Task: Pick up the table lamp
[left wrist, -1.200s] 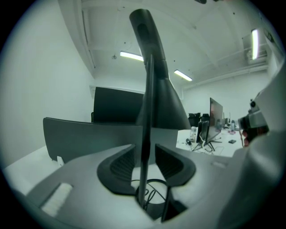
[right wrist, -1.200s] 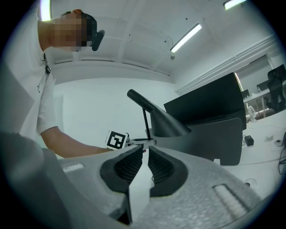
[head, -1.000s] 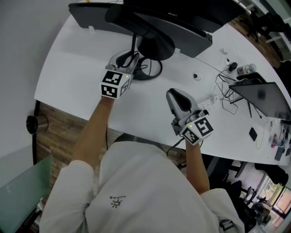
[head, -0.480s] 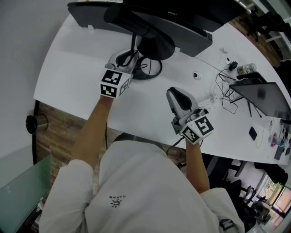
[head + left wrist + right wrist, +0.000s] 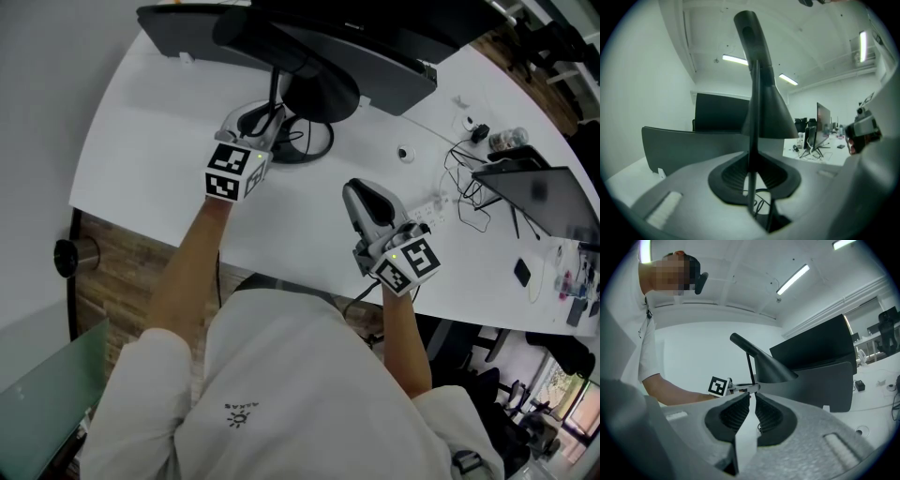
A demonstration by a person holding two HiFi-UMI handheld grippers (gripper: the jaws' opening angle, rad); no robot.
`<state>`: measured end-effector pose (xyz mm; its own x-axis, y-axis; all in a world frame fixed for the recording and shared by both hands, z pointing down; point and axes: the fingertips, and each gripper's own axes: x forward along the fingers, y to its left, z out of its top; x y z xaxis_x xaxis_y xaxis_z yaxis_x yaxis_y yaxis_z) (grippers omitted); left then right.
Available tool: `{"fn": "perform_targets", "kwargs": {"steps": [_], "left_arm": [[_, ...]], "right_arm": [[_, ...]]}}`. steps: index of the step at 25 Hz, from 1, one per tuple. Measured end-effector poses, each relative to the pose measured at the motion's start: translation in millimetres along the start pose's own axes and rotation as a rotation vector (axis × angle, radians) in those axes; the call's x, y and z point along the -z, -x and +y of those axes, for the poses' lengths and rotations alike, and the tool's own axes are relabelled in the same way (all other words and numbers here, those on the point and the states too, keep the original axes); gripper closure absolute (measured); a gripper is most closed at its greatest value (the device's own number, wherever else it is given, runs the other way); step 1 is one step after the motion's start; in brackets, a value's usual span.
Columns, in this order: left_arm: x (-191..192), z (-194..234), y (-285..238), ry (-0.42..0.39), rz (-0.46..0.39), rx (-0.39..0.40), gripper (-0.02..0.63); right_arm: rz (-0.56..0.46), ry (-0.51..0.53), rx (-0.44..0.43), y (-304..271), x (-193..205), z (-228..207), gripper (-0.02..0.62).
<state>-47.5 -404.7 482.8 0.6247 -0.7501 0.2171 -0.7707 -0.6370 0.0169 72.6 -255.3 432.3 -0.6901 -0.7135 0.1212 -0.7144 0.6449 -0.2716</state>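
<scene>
Left gripper point(image 5: 751, 180): its jaws have just been closing, and we see the table lamp's point(image 5: 754, 93) thin stem pinched between them.
Table lamp: upright on the bench point(image 5: 159, 141).
Right gripper point(image 5: 752, 397): jaws together, empty, and well apart from the lamp.

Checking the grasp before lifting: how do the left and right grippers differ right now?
Left gripper has just been closing; its jaws pinch the table lamp at its stem. Right gripper is shut, empty, and apart from the lamp. Both are over the white table.
</scene>
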Motion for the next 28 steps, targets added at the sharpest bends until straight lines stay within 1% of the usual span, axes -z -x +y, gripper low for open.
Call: {"fn": "perform_targets", "kwargs": {"steps": [4,15,24,28], "left_arm": [[-1,0,1,-0.006,-0.002,0.006,0.561],[0,1,0,0.023,-0.004,0.027,0.562],[-1,1,1,0.01,-0.021,0.02,0.563],[-1,0,4,0.016,-0.031,0.009,0.565]], "right_arm": [[-0.003,-0.003,0.01,2,-1,-2,0.554],[-0.007,0.003,0.03,4,-3,-7,0.554],[-0.008,0.007,0.043,10,-4,-7,0.554],[-0.01,0.008,0.049,14,-5,-9,0.554]]}}
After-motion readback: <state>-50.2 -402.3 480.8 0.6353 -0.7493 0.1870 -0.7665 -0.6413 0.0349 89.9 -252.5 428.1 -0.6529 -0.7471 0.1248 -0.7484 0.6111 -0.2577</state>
